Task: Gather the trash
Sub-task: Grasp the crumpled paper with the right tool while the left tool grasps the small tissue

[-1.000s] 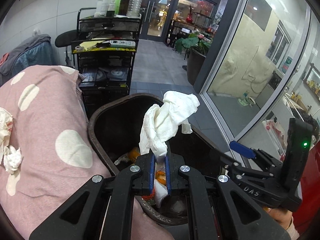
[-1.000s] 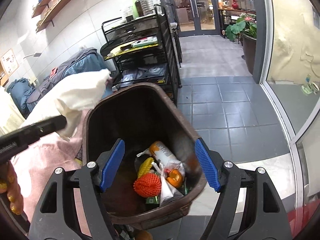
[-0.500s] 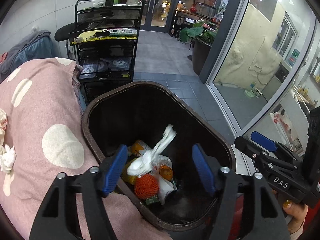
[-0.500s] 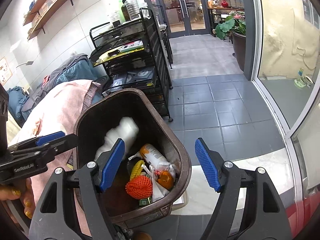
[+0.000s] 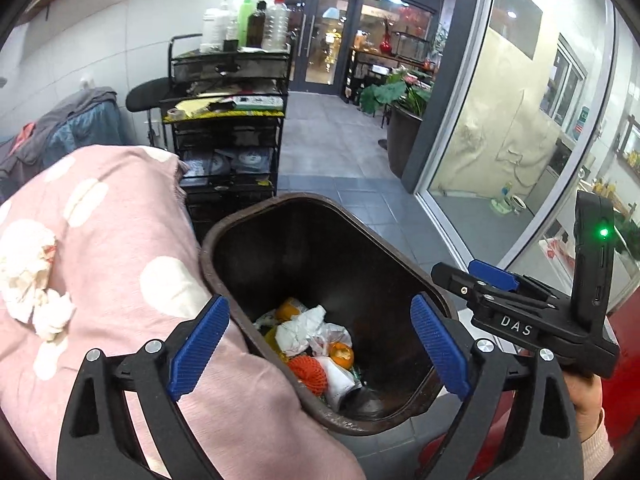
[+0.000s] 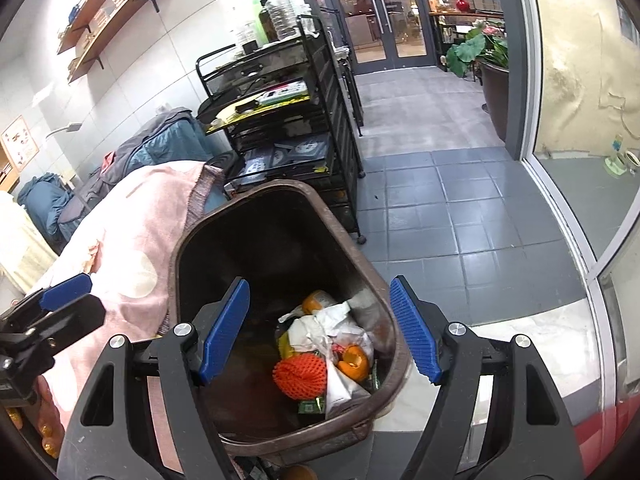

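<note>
now | left gripper (image 5: 320, 344) jaws opening, empty over brown bin (image 5: 256, 220) | crumpled tissues (image 5: 30, 276) lay up-left of it on pink blanket (image 5: 116, 240), nearer than right gripper (image 6: 320, 332), wide, empty

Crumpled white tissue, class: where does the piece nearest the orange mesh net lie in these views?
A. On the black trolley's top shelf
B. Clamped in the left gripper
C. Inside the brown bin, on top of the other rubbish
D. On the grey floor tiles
C: the crumpled white tissue lies inside the brown bin on the other rubbish, beside the orange mesh net; the left gripper, its jaws opening, has nothing between them.
</note>
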A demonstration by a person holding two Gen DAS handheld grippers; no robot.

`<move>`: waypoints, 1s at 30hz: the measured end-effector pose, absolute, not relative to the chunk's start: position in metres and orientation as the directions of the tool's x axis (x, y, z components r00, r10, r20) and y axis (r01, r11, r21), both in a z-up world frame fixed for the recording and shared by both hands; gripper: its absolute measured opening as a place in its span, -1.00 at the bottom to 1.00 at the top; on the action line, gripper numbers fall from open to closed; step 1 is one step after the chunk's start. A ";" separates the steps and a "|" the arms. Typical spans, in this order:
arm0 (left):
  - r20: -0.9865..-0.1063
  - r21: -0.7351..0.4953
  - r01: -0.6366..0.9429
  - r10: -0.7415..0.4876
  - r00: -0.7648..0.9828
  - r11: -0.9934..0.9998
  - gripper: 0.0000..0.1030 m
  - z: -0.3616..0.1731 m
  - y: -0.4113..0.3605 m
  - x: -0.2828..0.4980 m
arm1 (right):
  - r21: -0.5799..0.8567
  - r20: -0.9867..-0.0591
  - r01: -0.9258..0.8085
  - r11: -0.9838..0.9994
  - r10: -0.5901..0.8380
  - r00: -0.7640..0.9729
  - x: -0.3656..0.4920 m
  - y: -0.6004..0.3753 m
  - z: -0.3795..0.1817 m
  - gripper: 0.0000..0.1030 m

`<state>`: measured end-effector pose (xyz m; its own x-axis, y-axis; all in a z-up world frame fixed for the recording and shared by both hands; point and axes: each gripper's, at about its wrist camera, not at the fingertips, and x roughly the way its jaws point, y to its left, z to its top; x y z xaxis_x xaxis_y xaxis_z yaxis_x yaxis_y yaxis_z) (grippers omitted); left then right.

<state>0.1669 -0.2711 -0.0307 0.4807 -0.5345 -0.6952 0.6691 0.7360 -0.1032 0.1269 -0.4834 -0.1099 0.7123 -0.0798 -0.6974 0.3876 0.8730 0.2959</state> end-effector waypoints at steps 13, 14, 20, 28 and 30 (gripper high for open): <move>-0.653 -0.126 0.579 -0.507 0.563 0.806 0.76 -0.012 -0.210 0.165 | 0.336 -0.660 0.248 0.909 0.040 0.750 0.151 -0.443 -0.092 0.41; -0.650 -0.126 0.569 -0.501 0.572 0.813 0.76 -0.011 -0.205 0.165 | 0.341 -0.657 0.229 0.912 0.056 0.752 0.154 -0.439 -0.091 0.41; -0.630 -0.107 0.494 -0.443 0.638 0.863 0.76 -0.004 -0.162 0.165 | 0.338 -0.626 0.120 0.933 0.128 0.769 0.171 -0.405 -0.076 0.45; -0.637 -0.111 0.374 -0.355 0.684 0.921 0.76 -0.004 -0.097 0.171 | 0.289 -0.595 -0.037 0.957 0.209 0.776 0.200 -0.348 -0.050 0.60; -0.635 -0.114 0.347 -0.337 0.695 0.931 0.76 -0.003 -0.079 0.171 | 0.280 -0.596 -0.074 0.957 0.234 0.768 0.207 -0.334 -0.045 0.60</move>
<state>0.1713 -0.0792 -0.0032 0.6955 -0.3370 -0.6346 0.3472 0.9309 -0.1138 0.2073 -0.3340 -0.0455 0.7680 0.2341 -0.5961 -0.0741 0.9570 0.2803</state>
